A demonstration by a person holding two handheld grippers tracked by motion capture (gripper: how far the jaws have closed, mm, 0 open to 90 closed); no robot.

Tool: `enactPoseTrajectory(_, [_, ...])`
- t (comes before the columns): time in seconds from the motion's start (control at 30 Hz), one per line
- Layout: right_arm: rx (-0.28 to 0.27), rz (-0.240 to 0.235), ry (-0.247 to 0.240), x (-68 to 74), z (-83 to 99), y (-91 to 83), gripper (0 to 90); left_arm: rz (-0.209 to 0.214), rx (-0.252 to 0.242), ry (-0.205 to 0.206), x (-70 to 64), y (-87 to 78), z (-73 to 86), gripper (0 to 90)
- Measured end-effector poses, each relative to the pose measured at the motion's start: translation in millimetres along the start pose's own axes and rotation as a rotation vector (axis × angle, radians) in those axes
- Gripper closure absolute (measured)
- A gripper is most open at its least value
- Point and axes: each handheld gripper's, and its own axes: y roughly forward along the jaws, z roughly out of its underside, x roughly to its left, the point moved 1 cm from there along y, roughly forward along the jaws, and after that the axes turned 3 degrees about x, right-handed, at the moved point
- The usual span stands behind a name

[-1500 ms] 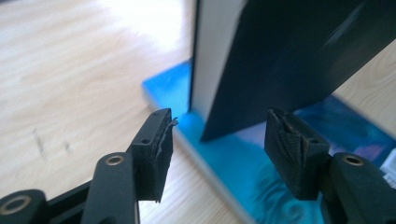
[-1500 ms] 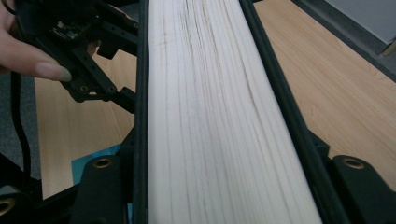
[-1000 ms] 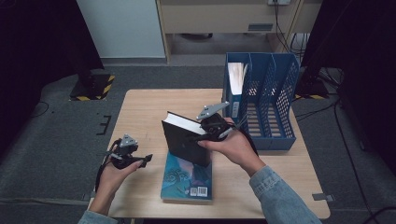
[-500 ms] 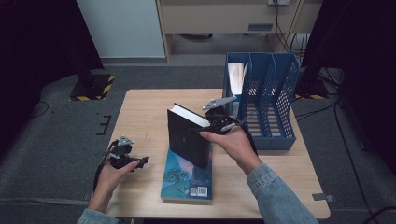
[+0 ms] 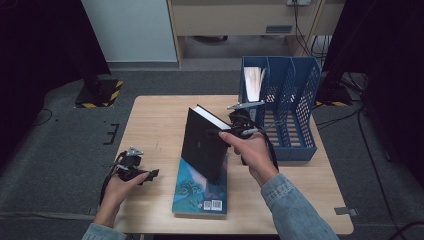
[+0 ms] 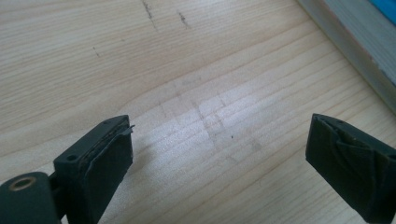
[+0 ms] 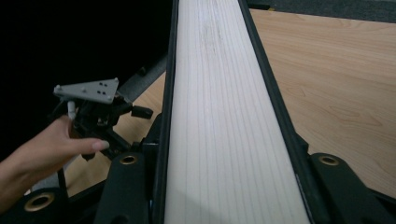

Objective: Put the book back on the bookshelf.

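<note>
Beside the blue file rack [image 5: 295, 100], my right gripper [image 5: 235, 131] pinches the black book [image 5: 205, 145] upright; next I judge it swings into a slot, while my left gripper [image 5: 142, 174] rests spread

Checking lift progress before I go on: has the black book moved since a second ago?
Yes. The black book, clamped in the right gripper, has risen and tipped more upright, toward the blue file rack, while the blue book lies flat below it.
</note>
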Motion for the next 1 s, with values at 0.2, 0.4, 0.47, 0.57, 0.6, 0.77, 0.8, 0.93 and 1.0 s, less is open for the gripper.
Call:
enactPoseTrajectory(0.2, [-0.03, 0.001, 0.01, 0.5, -4.0, -5.0, 52.1, 0.007, 0.026, 0.014, -1.2, 3.9, 1.2, 6.0])
enactPoseTrajectory(0.4, [-0.026, 0.009, 0.001, 5.8, -8.9, -11.5, 52.1, 0.021, 0.011, 0.003, -0.8, 3.5, 1.1, 4.7])
enactPoseTrajectory(0.47, [-0.031, 0.0, 0.003, 5.5, -7.0, -15.1, 52.2, 0.022, 0.013, 0.004, -1.2, 4.3, 1.2, 4.2])
enactPoseTrajectory(0.57, [-0.029, -0.003, 0.006, 4.6, -5.5, -17.0, 52.2, 0.02, 0.018, 0.005, -1.1, 5.0, 1.5, 4.3])
enactPoseTrajectory(0.6, [-0.03, -0.003, 0.01, 4.3, -4.9, -17.8, 52.3, 0.021, 0.018, 0.002, -0.9, 5.0, 1.7, 4.2])
enactPoseTrajectory(0.77, [-0.034, 0.005, 0.009, 2.6, -1.1, -22.0, 52.3, 0.018, 0.031, -0.001, -0.1, 6.1, 3.4, 4.1])
enactPoseTrajectory(0.8, [-0.034, 0.004, 0.01, 2.5, -0.2, -23.2, 52.3, 0.016, 0.032, 0.003, -0.3, 6.3, 3.6, 3.9])
enactPoseTrajectory(0.93, [-0.04, 0.004, 0.012, 0.5, 4.3, -30.2, 52.3, 0.01, 0.028, 0.012, -0.8, 7.1, 3.9, 3.3])
enactPoseTrajectory(1.0, [-0.045, 0.005, 0.014, -0.2, 6.6, -33.0, 52.3, 0.004, 0.026, 0.017, -0.9, 7.3, 4.4, 2.9])
